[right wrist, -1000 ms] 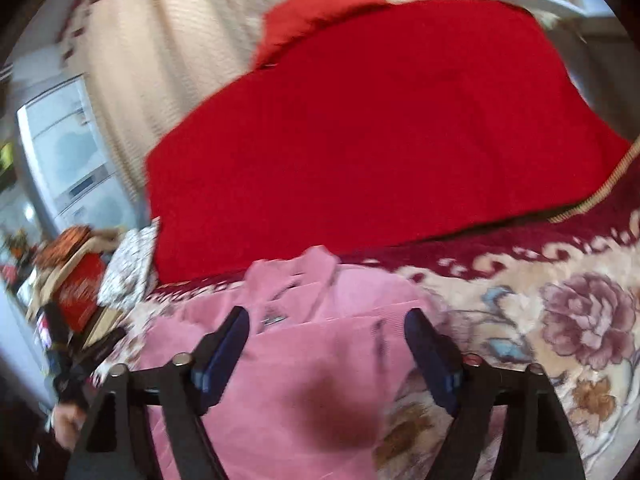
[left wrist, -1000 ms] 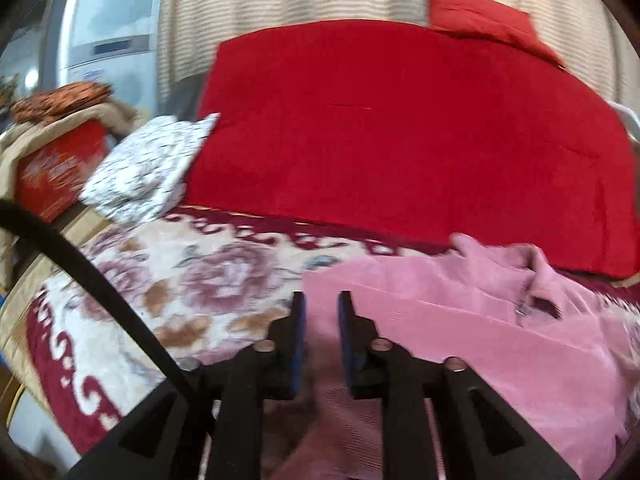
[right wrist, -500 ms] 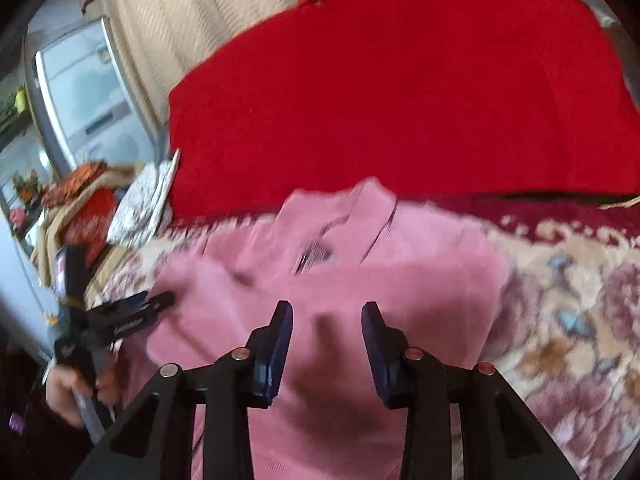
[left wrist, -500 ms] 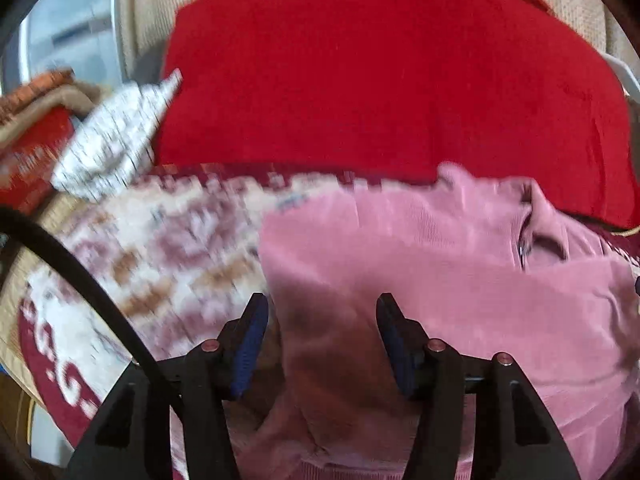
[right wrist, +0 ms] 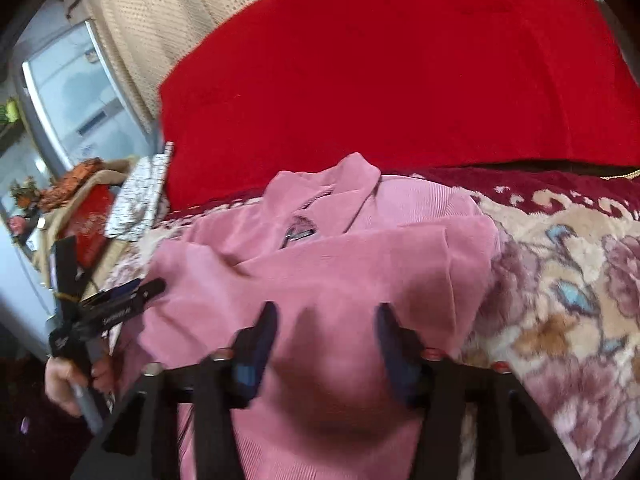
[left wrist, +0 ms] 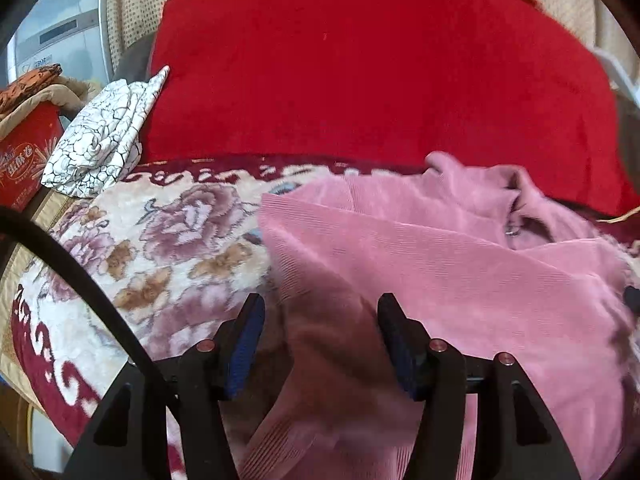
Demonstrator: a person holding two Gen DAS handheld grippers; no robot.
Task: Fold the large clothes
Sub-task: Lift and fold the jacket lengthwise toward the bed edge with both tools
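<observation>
Already doubled over with its collar uppermost, the pink jacket (left wrist: 460,264) lies on the floral bed (left wrist: 168,240) as the left tool (left wrist: 320,344) and right tool (right wrist: 326,344), jaws spread after just opening, hover unclamped; further folds likely remain.

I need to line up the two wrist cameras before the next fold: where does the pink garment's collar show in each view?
Left wrist view: the collar of the pink garment sits right of centre, just below the red blanket.
Right wrist view: the collar sits at centre, slightly left, again just under the red blanket.
Shared landmark: the white patterned folded cloth, at the left in both views.
</observation>
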